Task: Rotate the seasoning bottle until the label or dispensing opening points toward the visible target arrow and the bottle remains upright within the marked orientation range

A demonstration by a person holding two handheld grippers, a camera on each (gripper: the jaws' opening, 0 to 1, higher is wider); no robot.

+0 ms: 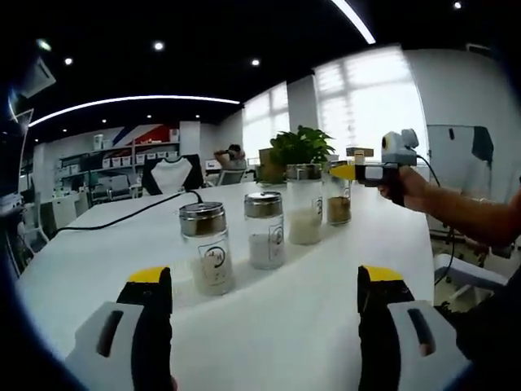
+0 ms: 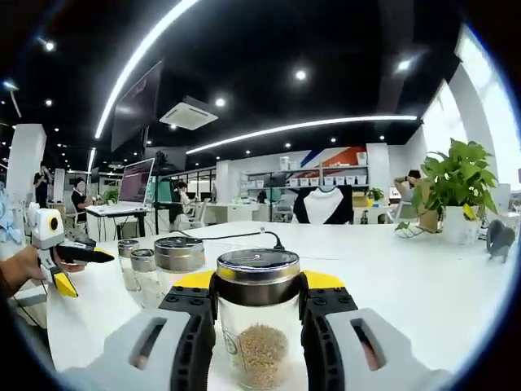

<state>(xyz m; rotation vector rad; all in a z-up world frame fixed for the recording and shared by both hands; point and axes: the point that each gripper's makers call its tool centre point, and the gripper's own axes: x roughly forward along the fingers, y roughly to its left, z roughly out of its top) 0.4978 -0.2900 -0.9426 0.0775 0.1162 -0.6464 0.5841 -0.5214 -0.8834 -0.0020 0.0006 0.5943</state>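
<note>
Four glass seasoning bottles stand in a row on the white table (image 1: pixel 326 326), and I take the scene from largest element to smallest. Behind the table edge sits a potted plant (image 1: pixel 301 147), and a black cable (image 1: pixel 122 216) trails across the surface toward the row. In the right gripper view, the seasoning bottle (image 2: pixel 259 326) holding brown granules stands upright with a steel cap, and my right gripper (image 2: pixel 259 314) has its jaws pressed against both sides of the glass just below that cap. In the left gripper view, my left gripper (image 1: pixel 264 301) has its jaws wide apart with nothing between them, hanging short of the nearest bottle (image 1: pixel 205 246). I cannot find a target arrow or a marked range on the table in either view, so my chief risk is turning the bottle to a wrong heading. A high grip beneath the cap may, I judge, tip the bottle if I twist off-axis. The neighbouring bottle (image 2: pixel 179 265) stands just beside it, and a wide swing of the jaws could knock it over
</note>
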